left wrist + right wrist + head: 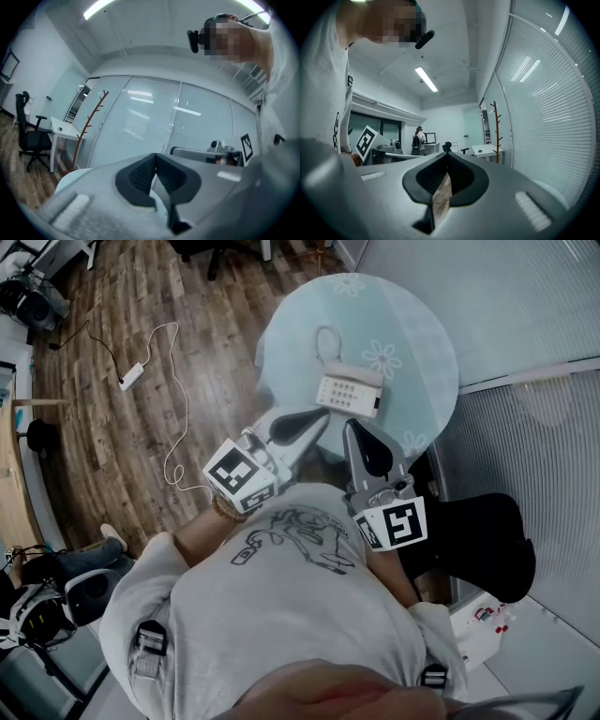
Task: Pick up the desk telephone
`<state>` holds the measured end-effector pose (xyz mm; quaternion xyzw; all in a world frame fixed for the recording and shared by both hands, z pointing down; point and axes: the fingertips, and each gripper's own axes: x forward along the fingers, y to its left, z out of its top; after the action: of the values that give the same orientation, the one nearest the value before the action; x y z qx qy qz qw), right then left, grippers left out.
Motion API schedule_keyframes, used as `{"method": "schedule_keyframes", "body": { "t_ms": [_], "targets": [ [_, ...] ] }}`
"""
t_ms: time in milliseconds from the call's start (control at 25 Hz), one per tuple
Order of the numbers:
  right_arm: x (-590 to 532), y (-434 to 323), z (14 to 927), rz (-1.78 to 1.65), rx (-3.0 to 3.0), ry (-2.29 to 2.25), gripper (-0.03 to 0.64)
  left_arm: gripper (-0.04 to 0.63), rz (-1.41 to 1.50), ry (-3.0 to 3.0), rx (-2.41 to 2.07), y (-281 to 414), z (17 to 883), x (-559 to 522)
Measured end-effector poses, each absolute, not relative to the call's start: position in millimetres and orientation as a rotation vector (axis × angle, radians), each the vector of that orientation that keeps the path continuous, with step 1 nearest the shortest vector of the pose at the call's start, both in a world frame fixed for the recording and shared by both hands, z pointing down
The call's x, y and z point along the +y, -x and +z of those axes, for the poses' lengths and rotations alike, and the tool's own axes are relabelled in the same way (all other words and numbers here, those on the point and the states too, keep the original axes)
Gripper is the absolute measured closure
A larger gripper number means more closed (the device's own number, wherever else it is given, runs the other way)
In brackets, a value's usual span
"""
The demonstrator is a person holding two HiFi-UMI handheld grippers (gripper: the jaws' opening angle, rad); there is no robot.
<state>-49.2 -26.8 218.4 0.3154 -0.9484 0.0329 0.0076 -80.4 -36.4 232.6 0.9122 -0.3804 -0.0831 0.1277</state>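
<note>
An office with a wood floor point(141, 315) and glass walls hung with blinds point(525, 306) holds a round surface point(412, 343) under a pale flowered cloth. The left hand-held gripper point(323, 413) has its jaws pressed together with nothing between them, as its own view point(156, 157) shows. The right hand-held gripper point(352, 427) is likewise closed and empty point(447, 157). Both point level towards the surface, side by side near its closer edge. The white desk telephone point(349, 390) lies on the cloth just beyond their tips, apart from both, its cord looped behind it. Farther off, a power strip point(131, 377) with a white cable lies on the floor, and a coat stand point(89, 122) stands by the glass.
</note>
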Motion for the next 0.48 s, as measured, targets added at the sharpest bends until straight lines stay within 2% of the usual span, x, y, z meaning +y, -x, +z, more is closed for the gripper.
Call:
{"method": "schedule_keyframes", "body": {
  "t_ms": [480],
  "targets": [
    [-49.9, 32.2, 234.4, 0.145, -2.931, -0.987, 0.611, 0.594, -0.209, -2.646, -1.119, 62.7, 246.0, -57.5]
  ]
}}
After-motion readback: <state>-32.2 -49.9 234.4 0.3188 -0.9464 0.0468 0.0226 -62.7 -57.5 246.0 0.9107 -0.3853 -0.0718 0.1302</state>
